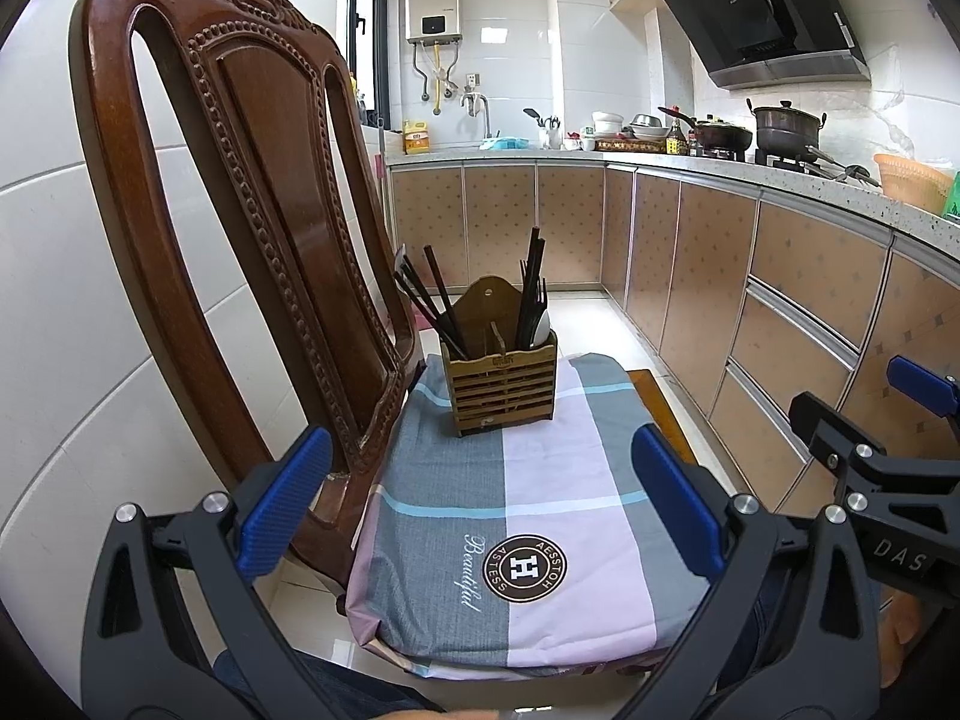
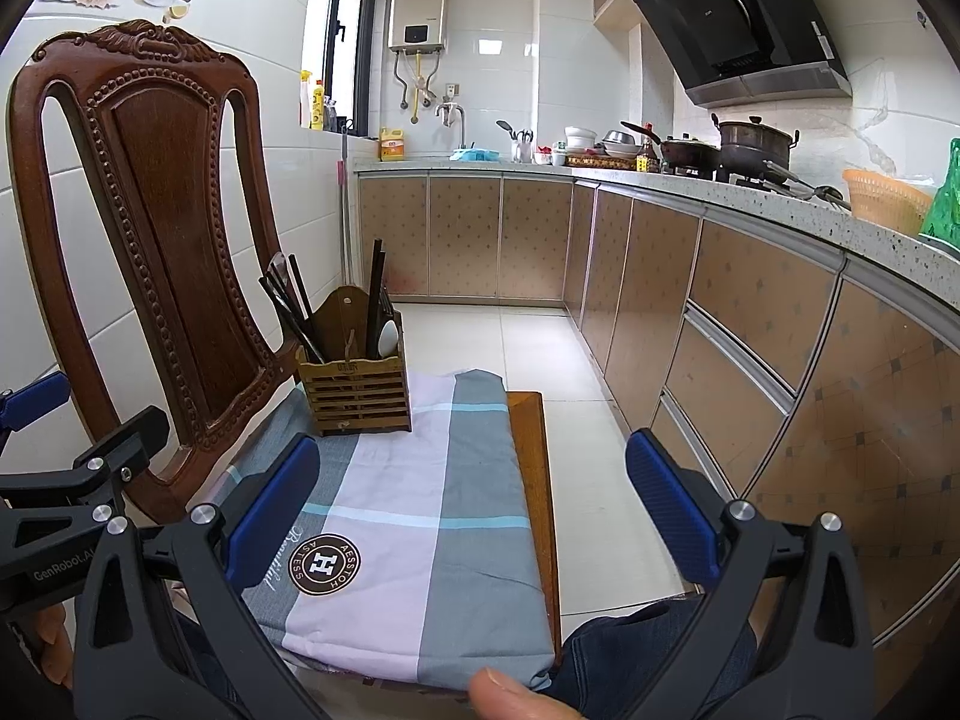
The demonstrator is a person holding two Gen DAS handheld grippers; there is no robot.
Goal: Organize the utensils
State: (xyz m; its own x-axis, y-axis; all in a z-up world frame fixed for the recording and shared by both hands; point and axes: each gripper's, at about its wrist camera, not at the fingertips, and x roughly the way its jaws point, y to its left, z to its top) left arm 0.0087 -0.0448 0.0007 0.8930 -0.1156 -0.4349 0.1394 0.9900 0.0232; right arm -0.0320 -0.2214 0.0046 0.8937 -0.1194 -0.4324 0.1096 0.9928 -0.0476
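Observation:
A slatted wooden utensil holder (image 1: 501,384) (image 2: 355,396) stands on the checked cushion (image 1: 540,510) (image 2: 420,510) of a carved wooden chair. Dark chopsticks (image 1: 429,306) (image 2: 288,309) lean in its left compartment. More dark utensils (image 1: 531,288) (image 2: 377,294) and a white spoon (image 1: 542,327) (image 2: 388,339) fill its right compartment. My left gripper (image 1: 480,510) is open over the cushion's near part, with nothing between its blue pads. My right gripper (image 2: 474,510) is also open and empty, over the cushion's right edge. The right gripper (image 1: 888,414) shows at the edge of the left wrist view.
The chair back (image 1: 240,210) (image 2: 156,228) rises at left against a tiled wall. Kitchen cabinets (image 1: 750,312) (image 2: 750,330) and a counter with pots (image 1: 786,126) (image 2: 753,141) run along the right. Tiled floor (image 2: 540,360) lies between. A person's knee (image 2: 630,648) and thumb (image 2: 510,696) are close below.

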